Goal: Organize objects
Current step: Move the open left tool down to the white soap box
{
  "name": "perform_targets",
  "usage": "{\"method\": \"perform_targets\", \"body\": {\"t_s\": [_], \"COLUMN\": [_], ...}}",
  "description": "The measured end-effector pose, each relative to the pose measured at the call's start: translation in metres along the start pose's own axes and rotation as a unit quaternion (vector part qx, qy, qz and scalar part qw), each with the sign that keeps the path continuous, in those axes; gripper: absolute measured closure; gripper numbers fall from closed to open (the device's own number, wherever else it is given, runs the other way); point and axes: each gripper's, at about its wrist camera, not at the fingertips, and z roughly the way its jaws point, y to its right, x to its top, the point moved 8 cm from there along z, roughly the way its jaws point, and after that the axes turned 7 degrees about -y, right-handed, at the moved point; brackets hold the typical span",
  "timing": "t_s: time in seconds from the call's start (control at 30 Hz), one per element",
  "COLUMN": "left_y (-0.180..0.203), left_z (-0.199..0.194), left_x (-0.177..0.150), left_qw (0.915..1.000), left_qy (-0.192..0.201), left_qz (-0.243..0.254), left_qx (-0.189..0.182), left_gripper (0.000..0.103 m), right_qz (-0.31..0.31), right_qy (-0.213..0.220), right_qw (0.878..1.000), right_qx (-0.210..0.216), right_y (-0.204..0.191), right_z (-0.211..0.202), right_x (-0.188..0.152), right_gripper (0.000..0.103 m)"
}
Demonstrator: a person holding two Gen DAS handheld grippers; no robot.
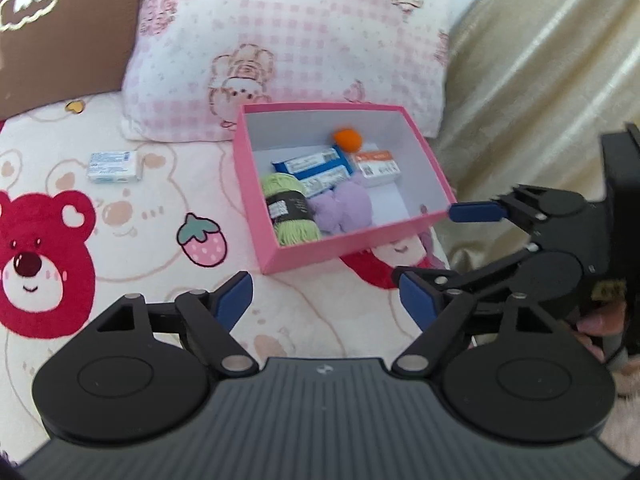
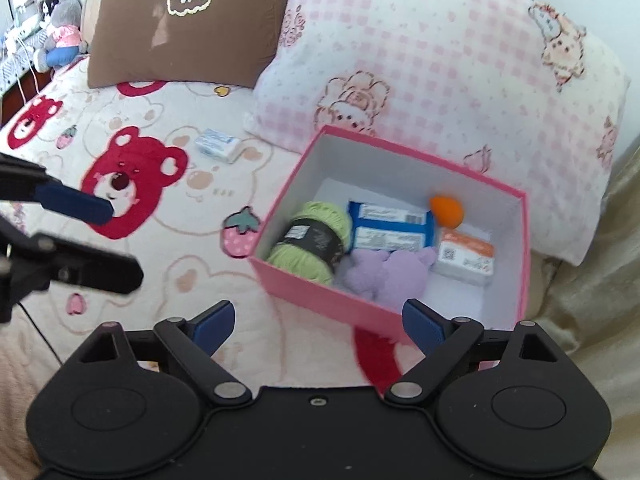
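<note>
Both sets of jaws you hold stand wide apart with nothing between them. Your left gripper (image 1: 326, 300) hovers over the bed (image 1: 160, 280), and the pink box (image 1: 352, 240) lies just ahead of its jaws, slightly to their right. Your right gripper (image 2: 318, 326) hangs over the box's near wall, so the box opens directly ahead of its jaws.

Inside the box, nearest the right jaws, sits the purple plush toy (image 2: 386, 272). To its left lies the green yarn ball (image 2: 316, 240). Behind them is the blue packet (image 2: 390, 228), with the orange ball (image 2: 448, 210) and the orange-and-white carton (image 2: 466, 258) towards the right wall.

One small white-and-blue carton (image 1: 115, 166) lies on the bed outside the box, well ahead of your left jaws and off to their left, near the pink checked pillow (image 1: 300, 32).
</note>
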Motion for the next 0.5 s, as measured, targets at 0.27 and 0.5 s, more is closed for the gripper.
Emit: {"method": "perform_targets", "body": {"t_s": [0.27, 0.5], "left_y": [-0.022, -0.032], "left_z": [-0.018, -0.03], "left_x": [-0.015, -0.019], "left_qw": [0.9993, 0.998], "left_qy": [0.008, 0.015], "left_qz": [0.015, 0.045], "left_qx": [0.033, 0.041], "left_gripper": [0.001, 0.001], "right_qz": [-0.01, -0.048], "right_qy": [-0.002, -0.013], "right_qw": [0.997, 0.994], "right_qx": [0.08, 0.099], "right_y": [-0.042, -0.076], "right_z": [-0.002, -0.001], "right_x": [-0.003, -0.002], "right_gripper": [0.01, 0.01]}}
